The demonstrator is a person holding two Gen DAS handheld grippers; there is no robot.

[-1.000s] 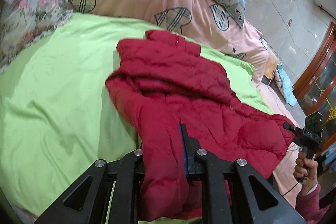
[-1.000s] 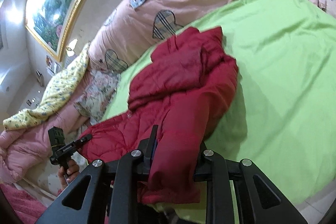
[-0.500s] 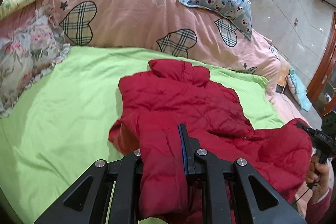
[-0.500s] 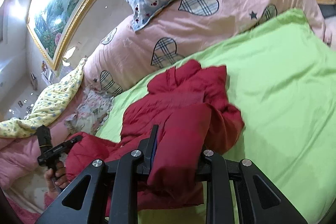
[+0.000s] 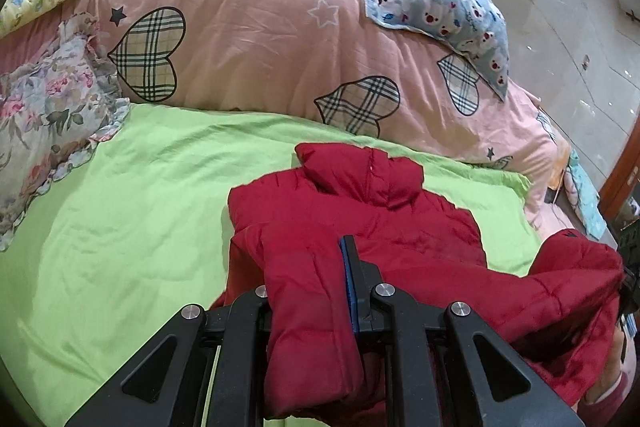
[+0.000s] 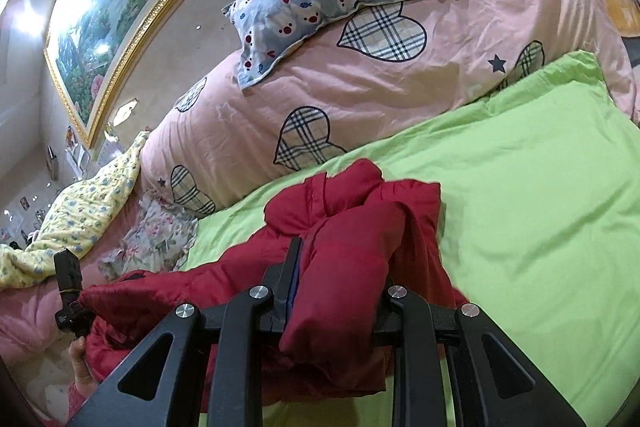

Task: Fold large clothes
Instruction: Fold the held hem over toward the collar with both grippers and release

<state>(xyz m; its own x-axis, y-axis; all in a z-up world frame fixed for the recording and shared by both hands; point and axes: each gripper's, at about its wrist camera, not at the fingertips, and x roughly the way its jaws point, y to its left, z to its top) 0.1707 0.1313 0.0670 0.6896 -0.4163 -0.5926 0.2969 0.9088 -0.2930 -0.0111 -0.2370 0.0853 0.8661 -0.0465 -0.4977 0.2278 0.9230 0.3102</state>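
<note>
Step in hand, as judged: the bottom hem of the red jacket was lifted off the green sheet, ready to go over toward the collar.

Left to right:
- Left gripper: jaws nearly closed, pinching a thick roll of puffy red fabric at one hem corner.
- Jacket: quilted, padded, soft and bulky; its upper body and collar lay on the sheet, near the pink duvet with plaid hearts.
- Right gripper: jaws narrow, clamped on the other hem corner, fabric bulging between them.

Next move, as judged: both corners needed carrying forward together and level, then lowering onto the shoulders, edges matched. The padding looked springy, so the fold might bounce back unless pressed flat.

The sheet was smooth and lightly creased.
</note>
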